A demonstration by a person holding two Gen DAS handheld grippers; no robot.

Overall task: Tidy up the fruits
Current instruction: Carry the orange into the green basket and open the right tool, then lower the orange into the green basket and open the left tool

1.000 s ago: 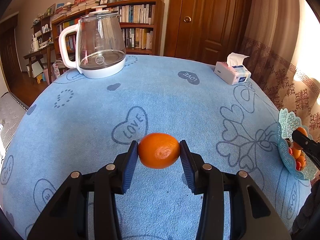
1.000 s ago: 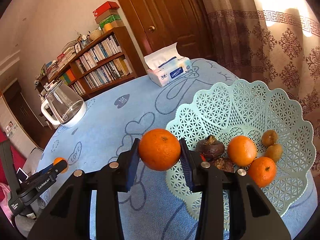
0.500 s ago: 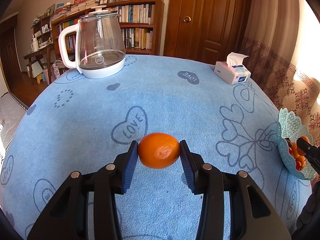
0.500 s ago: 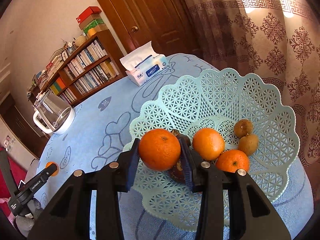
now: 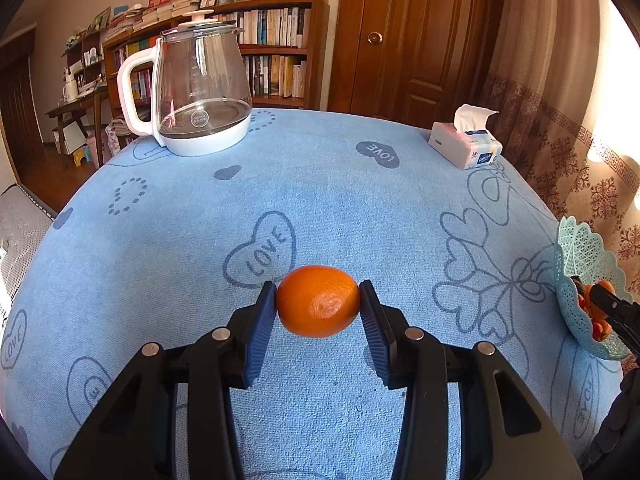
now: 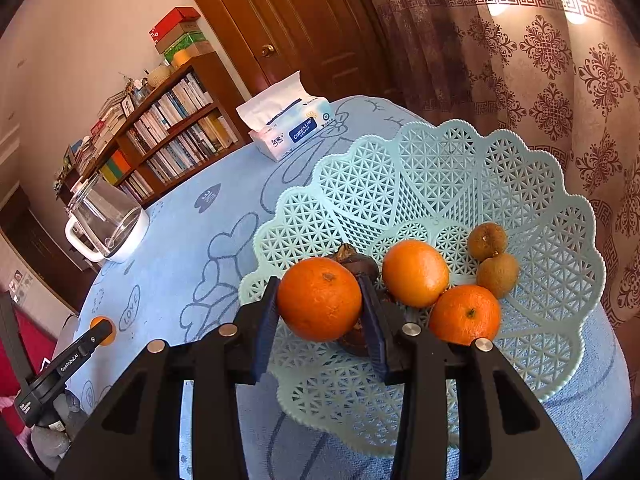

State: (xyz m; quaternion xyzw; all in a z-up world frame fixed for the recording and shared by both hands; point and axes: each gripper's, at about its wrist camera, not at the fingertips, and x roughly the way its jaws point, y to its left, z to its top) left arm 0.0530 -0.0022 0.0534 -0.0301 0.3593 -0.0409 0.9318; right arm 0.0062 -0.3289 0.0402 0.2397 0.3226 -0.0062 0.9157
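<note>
My left gripper [image 5: 318, 308] is shut on a small orange [image 5: 318, 301], held just above the blue tablecloth [image 5: 320, 200]. My right gripper [image 6: 320, 306] is shut on a bigger orange [image 6: 319, 298], held over the near left rim of the mint lattice basket [image 6: 440, 176]. Two oranges [image 6: 415, 273], two small brown fruits [image 6: 487, 241] and dark fruits [image 6: 360, 266] lie in the basket. In the left wrist view the basket [image 5: 580, 252] shows at the far right edge. The right wrist view shows the left gripper [image 6: 105, 330] with its orange at the far left.
A glass kettle [image 5: 200, 92] on a white base stands at the table's far left. A tissue box [image 5: 466, 148] sits at the far right, near the curtain [image 6: 520, 60]. Behind the table are a bookshelf [image 5: 272, 52] and a wooden door [image 5: 408, 40].
My right gripper has carried its orange from beside the basket to over the basket's near left rim. The left gripper and its orange have stayed still.
</note>
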